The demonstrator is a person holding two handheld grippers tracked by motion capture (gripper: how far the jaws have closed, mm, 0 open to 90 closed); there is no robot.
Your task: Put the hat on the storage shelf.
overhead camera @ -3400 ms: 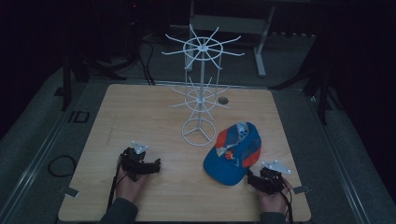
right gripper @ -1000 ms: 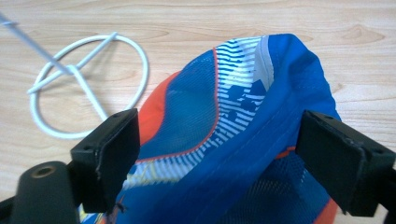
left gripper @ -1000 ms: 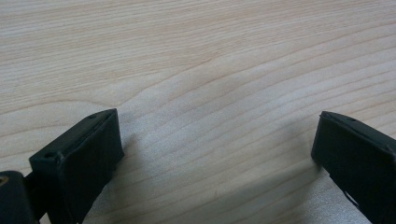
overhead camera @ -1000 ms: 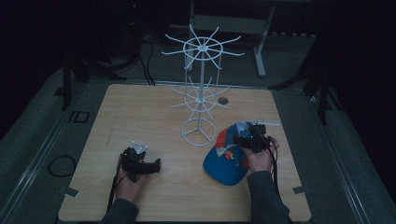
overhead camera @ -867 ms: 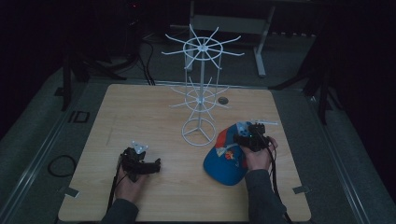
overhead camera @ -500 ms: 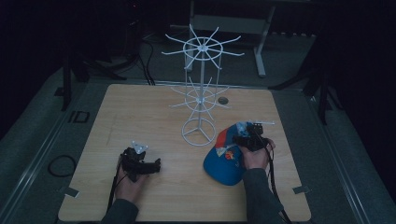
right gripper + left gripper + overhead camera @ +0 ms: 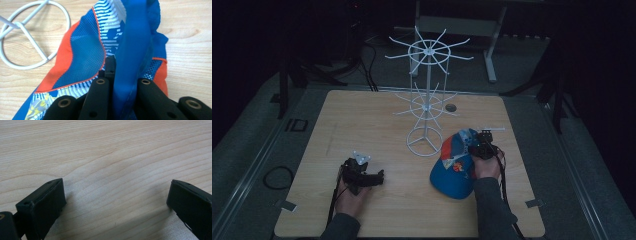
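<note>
A blue cap (image 7: 454, 165) with orange and striped panels lies on the wooden table (image 7: 377, 130), right of the white wire rack (image 7: 426, 100). My right gripper (image 7: 483, 148) sits at the cap's far right end, shut on a raised fold of its blue fabric (image 7: 132, 52), which stands pinched between the two jaws. My left gripper (image 7: 362, 175) rests near the table's front left, held by a hand. In the left gripper view its black fingers (image 7: 42, 205) stand wide apart over bare wood, with nothing between them.
The rack's round base ring (image 7: 30, 42) lies just left of the cap. A small dark disc (image 7: 451, 107) sits behind the rack. A table leg and cables stand on the dark floor beyond the far edge.
The right gripper moved from the table's front right corner up to the cap's far end and closed on its fabric. The left gripper stayed in place.
</note>
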